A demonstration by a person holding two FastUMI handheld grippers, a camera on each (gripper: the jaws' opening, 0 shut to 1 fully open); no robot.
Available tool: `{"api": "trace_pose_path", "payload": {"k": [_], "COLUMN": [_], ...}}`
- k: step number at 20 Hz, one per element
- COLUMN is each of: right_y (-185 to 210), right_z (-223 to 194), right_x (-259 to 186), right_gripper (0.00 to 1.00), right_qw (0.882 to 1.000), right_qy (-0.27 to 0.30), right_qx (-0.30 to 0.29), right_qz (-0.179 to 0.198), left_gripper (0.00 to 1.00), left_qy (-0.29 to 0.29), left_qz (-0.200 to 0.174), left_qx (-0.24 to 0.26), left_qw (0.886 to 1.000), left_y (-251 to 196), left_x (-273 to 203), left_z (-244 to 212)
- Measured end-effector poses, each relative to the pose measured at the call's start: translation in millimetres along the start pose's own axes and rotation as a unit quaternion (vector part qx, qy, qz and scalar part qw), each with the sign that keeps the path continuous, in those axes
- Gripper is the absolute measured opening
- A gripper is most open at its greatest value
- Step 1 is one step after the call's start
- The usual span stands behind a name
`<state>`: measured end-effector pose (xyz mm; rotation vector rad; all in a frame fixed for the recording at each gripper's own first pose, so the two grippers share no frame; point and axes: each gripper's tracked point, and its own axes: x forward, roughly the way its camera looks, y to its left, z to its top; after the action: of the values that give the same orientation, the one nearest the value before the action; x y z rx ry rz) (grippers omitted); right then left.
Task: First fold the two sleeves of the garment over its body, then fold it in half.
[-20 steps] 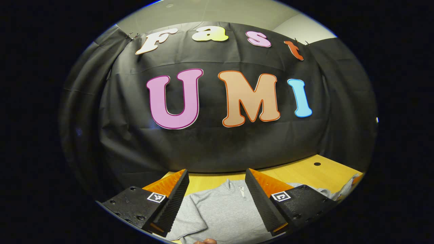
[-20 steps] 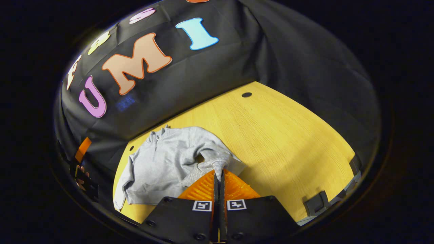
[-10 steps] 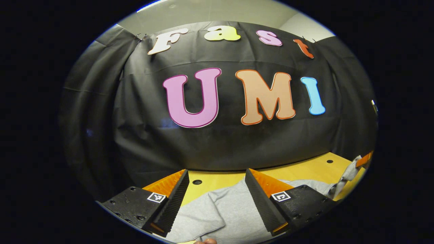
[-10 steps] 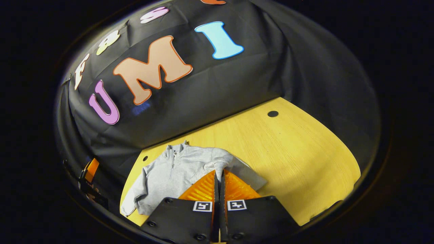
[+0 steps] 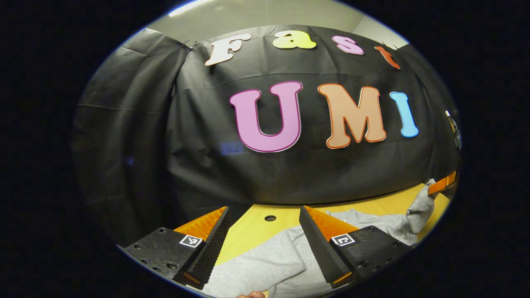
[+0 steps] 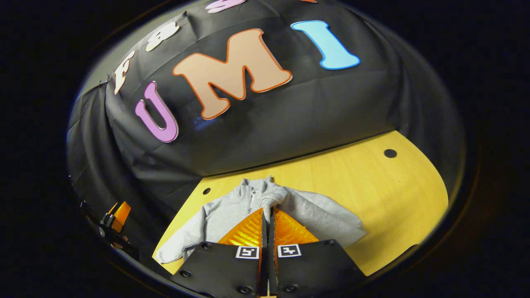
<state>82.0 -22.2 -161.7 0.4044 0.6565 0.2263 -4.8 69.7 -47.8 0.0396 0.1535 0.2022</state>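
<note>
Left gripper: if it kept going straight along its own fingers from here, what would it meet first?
Probably the black cloth wall. The left gripper is open and points above the grey garment and the yellow table, so the way looks free until the wall, though depth is hard to judge.

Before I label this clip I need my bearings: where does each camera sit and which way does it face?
Left gripper view: rides the open left gripper, low, facing the booth wall across the table and grey garment.
Right gripper view: rides the right gripper, angled down at the table, shut on the sleeve cuff.
Shared: the garment, the table, and each other's gripper.
</note>
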Motion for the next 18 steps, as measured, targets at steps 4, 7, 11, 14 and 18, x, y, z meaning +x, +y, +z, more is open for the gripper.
{"api": "trace_pose_path", "payload": {"k": [4, 7, 11, 14, 18], "right_y": [57, 92, 132, 157, 182], "right_z": [-15, -30, -59, -81, -116], "right_x": [32, 45, 66, 83, 112], "right_gripper": [0.02, 0.02, 0.02, 0.02, 0.02], "right_qw": [0.999, 0.995, 0.989, 0.985, 0.977], "right_qy": [0.019, 0.043, 0.074, 0.098, 0.140], "right_qx": [-0.018, -0.044, -0.067, -0.074, -0.090], "right_qz": [0.045, 0.078, 0.108, 0.125, 0.135], "left_gripper": [1.00, 0.97, 0.97, 0.97, 1.00], "left_qy": [0.004, 0.010, 0.017, 0.022, 0.032], "left_qz": [0.023, 0.040, 0.064, 0.085, 0.112], "left_qx": [-0.003, -0.006, -0.009, -0.011, -0.018], "left_qw": [1.000, 0.999, 0.998, 0.996, 0.993], "left_y": [24, 43, 70, 92, 118], "left_x": [-7, -11, -19, -24, -36], "left_z": [-5, -10, -19, -27, -39]}}
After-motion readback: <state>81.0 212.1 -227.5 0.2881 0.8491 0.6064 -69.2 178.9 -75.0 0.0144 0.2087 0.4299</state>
